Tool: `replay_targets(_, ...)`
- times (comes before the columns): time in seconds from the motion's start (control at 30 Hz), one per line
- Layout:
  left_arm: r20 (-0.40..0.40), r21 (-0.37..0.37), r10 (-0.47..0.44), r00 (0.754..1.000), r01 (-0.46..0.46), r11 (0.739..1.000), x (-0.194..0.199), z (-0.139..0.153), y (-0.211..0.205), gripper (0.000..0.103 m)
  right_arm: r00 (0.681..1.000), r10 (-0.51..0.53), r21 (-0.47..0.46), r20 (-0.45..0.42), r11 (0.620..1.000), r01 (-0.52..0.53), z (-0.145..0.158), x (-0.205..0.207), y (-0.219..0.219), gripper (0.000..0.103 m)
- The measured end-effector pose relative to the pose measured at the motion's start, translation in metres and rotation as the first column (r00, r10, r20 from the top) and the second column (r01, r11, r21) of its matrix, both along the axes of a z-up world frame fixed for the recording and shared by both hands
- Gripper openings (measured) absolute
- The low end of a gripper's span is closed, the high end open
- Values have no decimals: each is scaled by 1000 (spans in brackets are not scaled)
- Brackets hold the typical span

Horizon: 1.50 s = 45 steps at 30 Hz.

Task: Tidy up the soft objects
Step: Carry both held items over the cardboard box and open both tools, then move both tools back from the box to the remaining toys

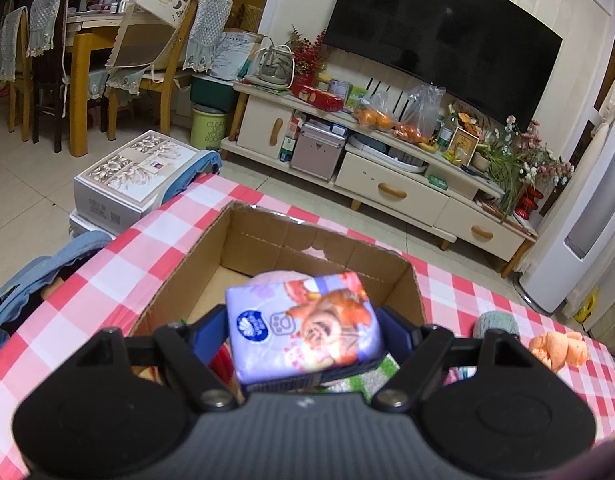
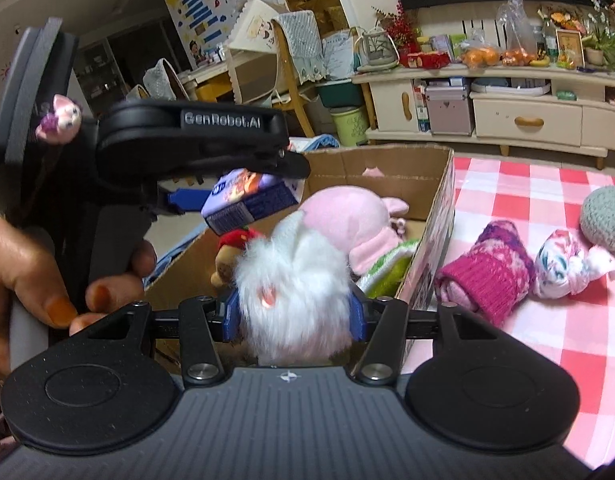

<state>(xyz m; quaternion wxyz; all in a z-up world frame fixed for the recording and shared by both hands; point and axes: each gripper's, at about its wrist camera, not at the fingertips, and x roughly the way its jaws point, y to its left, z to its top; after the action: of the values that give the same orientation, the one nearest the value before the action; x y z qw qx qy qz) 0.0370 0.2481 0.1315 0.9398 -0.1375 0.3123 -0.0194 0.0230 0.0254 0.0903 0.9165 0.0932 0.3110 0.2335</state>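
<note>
My left gripper (image 1: 305, 330) is shut on a purple tissue pack (image 1: 303, 326) and holds it above the open cardboard box (image 1: 195, 260). In the right wrist view the tissue pack (image 2: 247, 200) hangs over the box's left side. My right gripper (image 2: 293, 312) is shut on a white fluffy toy (image 2: 295, 288), held over the near end of the box (image 2: 427, 208). Inside the box lie a pink plush (image 2: 347, 220), a small doll with a red hat (image 2: 231, 248) and a green-and-white cloth (image 2: 387, 268).
On the red-checked tablecloth (image 2: 527, 340) right of the box lie a pink knitted roll (image 2: 487, 276), a white patterned bundle (image 2: 567, 268) and a grey crocheted ball (image 2: 607, 216). An orange plush (image 1: 559, 350) lies at the right. A TV stand (image 1: 387, 184) stands beyond the table.
</note>
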Motion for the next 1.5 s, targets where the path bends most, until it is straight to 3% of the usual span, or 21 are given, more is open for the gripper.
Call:
replay_targets(0.1,-7,12,8,1000,-8,1000,1,0,0,81,1000,-8,-7,-4,1000,8,-1,-4,-1,77)
replay_targets(0.17,-12,15,11,1000,-11,1000,1,0,-1,84,1000,-31,-2,4,1000,31,1,-8,-5,94)
replay_targets(0.23,-7,15,12,1000,-12,1000,0,1,-3,88,999,-32,16,10,999,32,4,-13,-10,98)
replay_targets(0.9,4,50,-42,999,42,998,-4,2,-37,90,983,-185,21,-7,982,185,3,-44,-52,101)
replay_targets(1.03,9,62,-62,998,61,996,-6,2,-49,96,979,-203,22,-8,979,203,4,-49,-57,101)
replay_targets(1.5,29,132,-139,990,134,982,-11,0,-88,101,957,-290,17,-31,957,291,-1,-60,-79,103)
